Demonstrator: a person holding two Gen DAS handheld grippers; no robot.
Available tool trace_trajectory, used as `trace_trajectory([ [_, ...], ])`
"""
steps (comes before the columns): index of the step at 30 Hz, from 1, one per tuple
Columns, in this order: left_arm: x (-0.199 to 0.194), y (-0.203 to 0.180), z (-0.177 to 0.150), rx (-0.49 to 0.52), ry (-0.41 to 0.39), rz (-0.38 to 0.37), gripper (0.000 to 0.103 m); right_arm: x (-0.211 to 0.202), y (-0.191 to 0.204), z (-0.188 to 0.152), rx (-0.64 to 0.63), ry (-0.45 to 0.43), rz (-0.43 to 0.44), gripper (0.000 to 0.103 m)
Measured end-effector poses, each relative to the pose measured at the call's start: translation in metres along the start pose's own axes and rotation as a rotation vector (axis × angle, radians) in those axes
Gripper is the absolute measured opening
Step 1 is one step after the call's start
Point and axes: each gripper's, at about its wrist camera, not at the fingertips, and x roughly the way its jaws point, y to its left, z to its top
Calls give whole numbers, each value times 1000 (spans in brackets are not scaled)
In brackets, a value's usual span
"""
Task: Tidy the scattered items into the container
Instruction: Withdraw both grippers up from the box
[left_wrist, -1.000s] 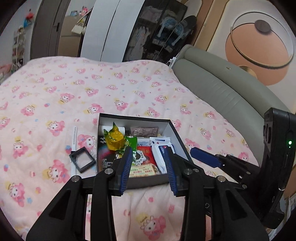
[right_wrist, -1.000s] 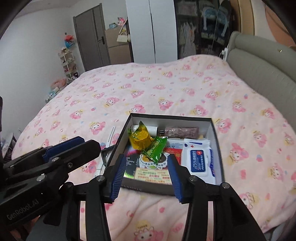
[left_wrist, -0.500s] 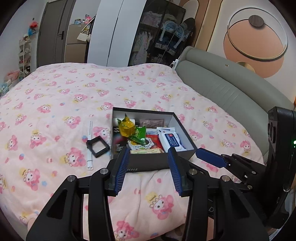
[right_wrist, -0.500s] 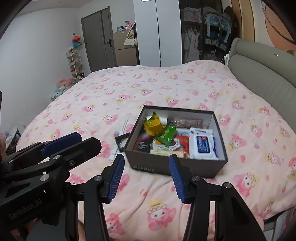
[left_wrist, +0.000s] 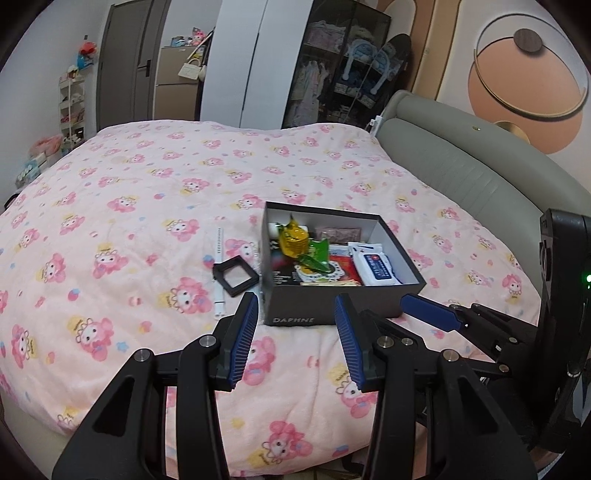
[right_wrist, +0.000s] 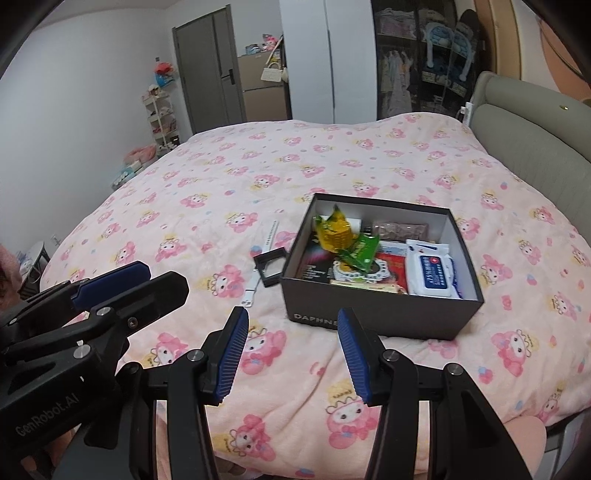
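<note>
A dark open box (left_wrist: 314, 308) marked DAPHNE sits on the pink bed and holds a yellow packet (left_wrist: 293, 240), a green packet (left_wrist: 314, 254), a wipes pack (left_wrist: 376, 266) and more. Left of the box a black square frame (left_wrist: 234, 275) and a white strap (left_wrist: 219, 269) lie on the blanket. My left gripper (left_wrist: 295, 306) hangs open and empty just short of the box's front wall. In the right wrist view my right gripper (right_wrist: 291, 321) is likewise open and empty before the box (right_wrist: 388, 319), with the frame (right_wrist: 269, 264) and strap (right_wrist: 251, 288) beyond it to the left.
The pink patterned blanket (left_wrist: 147, 221) covers the whole bed. A grey padded headboard (left_wrist: 461, 177) runs along the right. Wardrobes, a door and a small shelf rack (right_wrist: 162, 118) stand past the far edge. The bed's near edge lies right under both grippers.
Both grippers have drawn back from over the box toward the bed's near edge, so the box now sits ahead of the fingertips. Both sets of jaws stand slightly wider.
</note>
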Motion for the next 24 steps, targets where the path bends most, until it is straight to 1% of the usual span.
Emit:
trace_trajectory([
  [9, 0, 36, -4, -49, 18, 51, 44, 22, 29, 2, -19, 31, 50, 46],
  [12, 2, 46, -6, -50, 29, 70, 44, 29, 36, 1, -21, 44, 80, 46],
  [20, 23, 73, -8, -96, 57, 50, 44, 54, 46, 4, -22, 64, 80, 46],
  [24, 41, 86, -9, -115, 80, 42, 44, 75, 46, 5, -10, 96, 82, 46],
])
